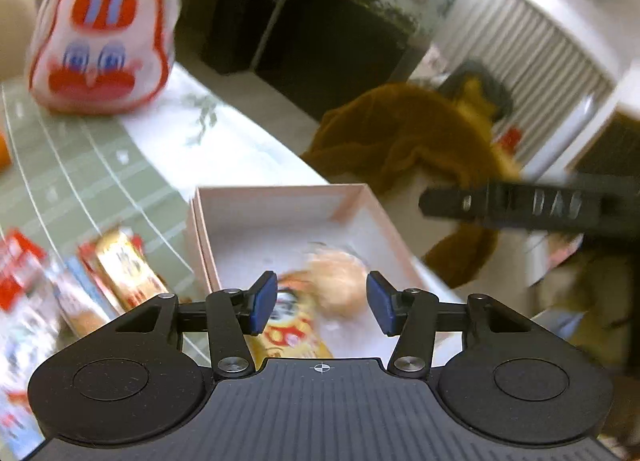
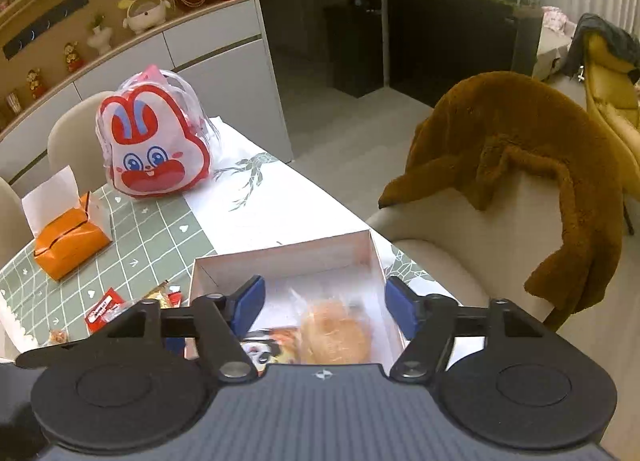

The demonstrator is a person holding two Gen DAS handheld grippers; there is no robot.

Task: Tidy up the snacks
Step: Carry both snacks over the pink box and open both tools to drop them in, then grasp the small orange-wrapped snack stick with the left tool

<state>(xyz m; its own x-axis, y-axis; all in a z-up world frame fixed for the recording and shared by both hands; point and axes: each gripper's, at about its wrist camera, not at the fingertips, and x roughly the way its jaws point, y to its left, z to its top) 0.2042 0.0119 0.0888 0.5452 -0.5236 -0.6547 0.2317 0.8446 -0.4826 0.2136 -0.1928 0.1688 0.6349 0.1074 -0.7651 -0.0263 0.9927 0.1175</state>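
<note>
Both grippers hang over the pink box (image 2: 280, 257), left gripper (image 1: 322, 303) and right gripper (image 2: 322, 307) each spread apart with nothing between the pads; box already holds a bun in clear wrap (image 2: 334, 331) and a yellow cartoon packet (image 1: 290, 335), so I'd judge it partly done. Still loose on the green grid tablecloth (image 2: 132, 245): wrapped bars (image 1: 120, 269) left of the box and small red packets (image 2: 102, 309). Further back: orange carton (image 2: 68, 247), rabbit-face bag (image 2: 154, 151), chair with a brown fleece (image 2: 516, 149), display shelving (image 2: 120, 1).

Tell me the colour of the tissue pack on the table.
Orange tissue pack, clearest in the right wrist view.
</note>
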